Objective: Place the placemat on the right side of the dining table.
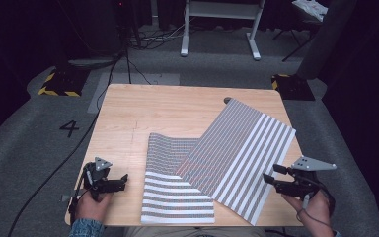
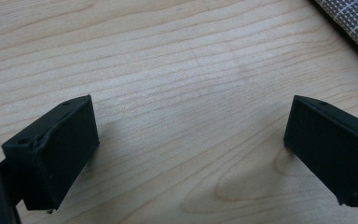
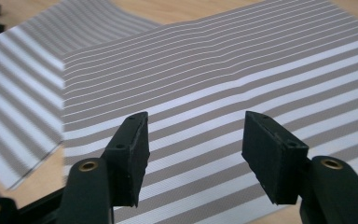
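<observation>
A grey-and-white striped cloth (image 1: 237, 153) lies on the wooden table (image 1: 153, 108). One part is folded over at an angle, and the flat lower part (image 1: 177, 202) reaches toward the front edge. My left gripper (image 1: 124, 181) rests at the front left, open over bare wood (image 2: 191, 144), with the cloth's edge (image 2: 354, 23) off to its upper right. My right gripper (image 1: 271, 174) is at the front right edge beside the folded part. Its jaws stand open (image 3: 193, 149), pointing across the stripes (image 3: 214, 70), with nothing between them.
A small dark round object (image 1: 228, 99) sits on the table by the cloth's far corner. On the grey floor beyond stand a white desk frame (image 1: 222, 24) and yellow-and-black marked bases (image 1: 59, 84) (image 1: 288, 84). A black cable (image 1: 79, 143) trails on the floor left of the table.
</observation>
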The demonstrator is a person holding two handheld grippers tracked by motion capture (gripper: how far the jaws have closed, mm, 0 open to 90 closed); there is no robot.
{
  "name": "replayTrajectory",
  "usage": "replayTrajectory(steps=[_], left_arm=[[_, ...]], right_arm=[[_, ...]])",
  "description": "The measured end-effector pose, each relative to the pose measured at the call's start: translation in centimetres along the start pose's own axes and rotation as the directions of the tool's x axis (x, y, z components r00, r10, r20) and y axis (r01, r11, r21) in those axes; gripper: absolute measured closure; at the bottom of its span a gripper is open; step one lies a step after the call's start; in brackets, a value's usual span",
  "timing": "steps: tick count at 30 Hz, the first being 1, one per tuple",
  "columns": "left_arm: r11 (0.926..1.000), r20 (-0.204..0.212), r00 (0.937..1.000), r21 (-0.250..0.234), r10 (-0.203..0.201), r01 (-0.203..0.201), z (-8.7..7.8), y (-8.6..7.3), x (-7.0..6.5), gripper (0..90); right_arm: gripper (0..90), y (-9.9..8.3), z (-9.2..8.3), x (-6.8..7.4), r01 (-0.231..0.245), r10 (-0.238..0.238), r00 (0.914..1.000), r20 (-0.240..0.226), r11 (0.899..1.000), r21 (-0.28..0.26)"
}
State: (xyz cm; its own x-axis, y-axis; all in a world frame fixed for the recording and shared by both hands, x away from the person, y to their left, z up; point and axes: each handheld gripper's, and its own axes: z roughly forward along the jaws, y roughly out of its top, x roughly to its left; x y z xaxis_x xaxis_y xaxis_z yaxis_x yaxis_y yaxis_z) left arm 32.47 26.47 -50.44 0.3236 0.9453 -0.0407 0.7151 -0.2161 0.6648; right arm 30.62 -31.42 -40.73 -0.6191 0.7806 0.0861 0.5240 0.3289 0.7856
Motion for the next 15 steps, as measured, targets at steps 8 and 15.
replayTrajectory(steps=[8,15], left_arm=[[1.0000,0.000,1.0000,0.000,0.000,0.000,0.0,0.0,0.0,3.1],[1.0000,0.002,1.0000,0.000,-0.001,0.001,0.0,0.0,0.0,3.1]], right_arm=[[44.3,-1.5,1.6,5.0,0.128,-0.123,0.9888,-0.085,0.990,0.061],[42.8,-3.1,4.5,7.0,0.168,-0.149,0.9756,-0.161,0.980,0.111]])
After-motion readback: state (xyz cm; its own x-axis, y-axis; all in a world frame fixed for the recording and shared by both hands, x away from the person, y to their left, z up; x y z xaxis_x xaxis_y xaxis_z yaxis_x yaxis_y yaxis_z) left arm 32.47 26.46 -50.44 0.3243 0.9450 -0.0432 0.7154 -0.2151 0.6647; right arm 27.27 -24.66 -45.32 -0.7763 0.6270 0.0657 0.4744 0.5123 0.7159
